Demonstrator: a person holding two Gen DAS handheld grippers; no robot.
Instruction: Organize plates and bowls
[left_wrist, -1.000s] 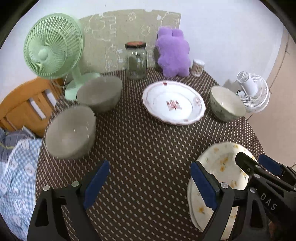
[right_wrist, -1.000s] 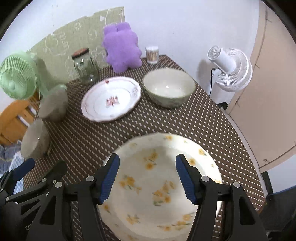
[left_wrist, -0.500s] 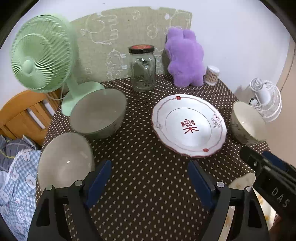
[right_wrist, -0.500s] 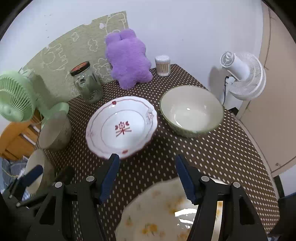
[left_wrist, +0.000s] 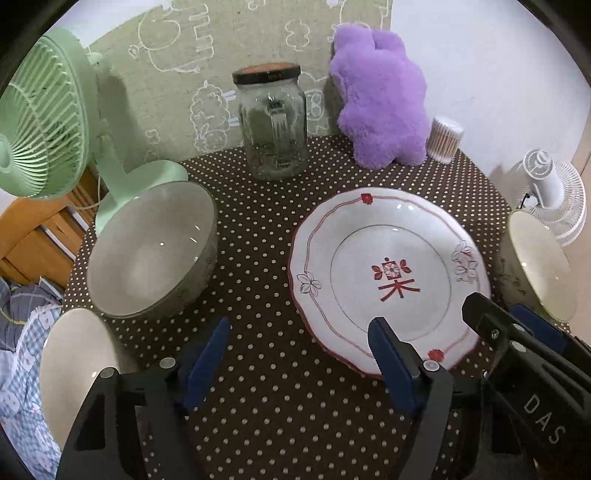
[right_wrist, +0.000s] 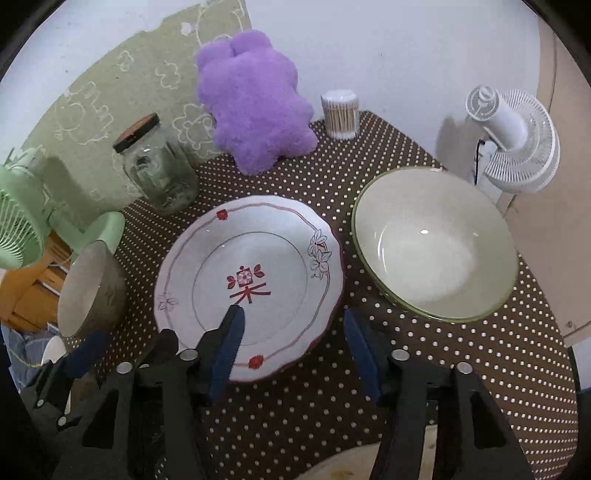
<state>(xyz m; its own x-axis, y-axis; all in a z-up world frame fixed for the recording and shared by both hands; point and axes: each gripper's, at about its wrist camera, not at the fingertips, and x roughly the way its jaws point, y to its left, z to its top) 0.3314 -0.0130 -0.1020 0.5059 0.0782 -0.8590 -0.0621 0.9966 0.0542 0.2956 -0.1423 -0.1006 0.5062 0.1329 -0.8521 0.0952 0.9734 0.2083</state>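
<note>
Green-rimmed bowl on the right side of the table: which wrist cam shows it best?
Right wrist. The green-rimmed bowl sits whole in that view, rim and empty inside both clear, beside the red-patterned plate. In the left wrist view the bowl is squeezed against the frame edge, seen at a slant, its lower part hidden behind the right gripper.

Plates (right_wrist: 251, 284): two. Bowls (right_wrist: 436, 243): three. Fans (left_wrist: 40, 129): two.

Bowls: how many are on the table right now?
3. One right of the plate, at the table's right edge; one by the green fan; one at the near left edge. None looks hidden.
</note>
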